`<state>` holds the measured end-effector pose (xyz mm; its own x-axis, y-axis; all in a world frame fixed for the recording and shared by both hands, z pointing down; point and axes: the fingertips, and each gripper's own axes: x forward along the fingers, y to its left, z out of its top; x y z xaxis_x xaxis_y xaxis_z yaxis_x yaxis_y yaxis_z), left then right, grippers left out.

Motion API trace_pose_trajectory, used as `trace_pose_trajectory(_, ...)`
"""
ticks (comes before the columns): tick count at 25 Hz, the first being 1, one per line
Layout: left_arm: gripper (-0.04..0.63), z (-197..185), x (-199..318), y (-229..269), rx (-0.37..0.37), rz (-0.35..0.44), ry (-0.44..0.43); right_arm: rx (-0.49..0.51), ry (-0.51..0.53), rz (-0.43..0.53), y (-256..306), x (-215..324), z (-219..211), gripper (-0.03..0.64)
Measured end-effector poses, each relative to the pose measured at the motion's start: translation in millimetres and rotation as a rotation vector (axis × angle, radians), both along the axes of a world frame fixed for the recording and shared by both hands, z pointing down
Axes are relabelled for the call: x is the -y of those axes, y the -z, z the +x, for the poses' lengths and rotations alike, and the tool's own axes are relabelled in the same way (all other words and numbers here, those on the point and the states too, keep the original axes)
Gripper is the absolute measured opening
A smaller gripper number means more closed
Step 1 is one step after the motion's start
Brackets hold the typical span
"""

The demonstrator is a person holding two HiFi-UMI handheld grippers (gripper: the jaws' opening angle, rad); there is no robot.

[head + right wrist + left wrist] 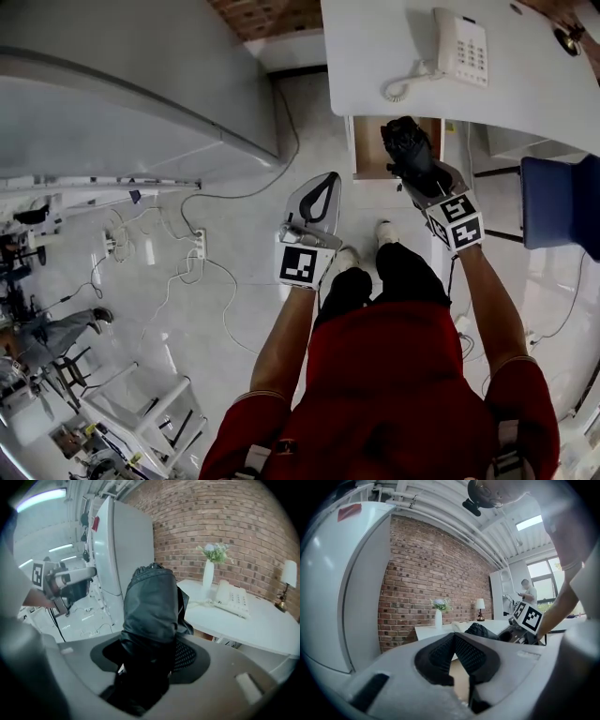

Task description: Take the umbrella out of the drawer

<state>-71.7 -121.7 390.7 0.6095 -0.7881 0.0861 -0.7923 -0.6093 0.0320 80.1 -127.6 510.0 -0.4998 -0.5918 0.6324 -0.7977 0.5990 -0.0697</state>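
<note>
A black folded umbrella [408,145] is clamped in my right gripper [424,180] and held above the open wooden drawer [367,150] under the white desk [394,56]. In the right gripper view the umbrella [150,616] stands up between the jaws and hides the pads. My left gripper [322,183] hovers over the floor to the left of the drawer, its tips together with nothing in them. In the left gripper view the black pads meet at the tip of that gripper [453,637], and the umbrella [482,631] shows beyond them.
A white telephone [461,47] with a coiled cord lies on the desk. A tall white refrigerator [141,94] stands at the left, a blue chair [560,202] at the right. Cables and a power strip [199,244] lie on the floor.
</note>
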Motion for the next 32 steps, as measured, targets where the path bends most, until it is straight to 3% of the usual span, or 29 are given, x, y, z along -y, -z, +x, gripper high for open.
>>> trace_pose_trajectory(9,0.006,1.5,-9.9,49.7,-0.016,0.046,-0.009,0.215,-0.048,0.168,112.4,-6.8,-4.8,0.264)
trace_pose_trajectory(16,0.006,17.0,-6.2,85.7,-0.018,0.095,-0.06,0.323,-0.054,0.296,178.7,-9.3,1.3,0.264)
trace_pose_trajectory(32,0.006,42.8,-4.1,131.6,-0.027,0.167,-0.118,0.478,-0.113,0.425,228.2,-28.8,31.5,0.265)
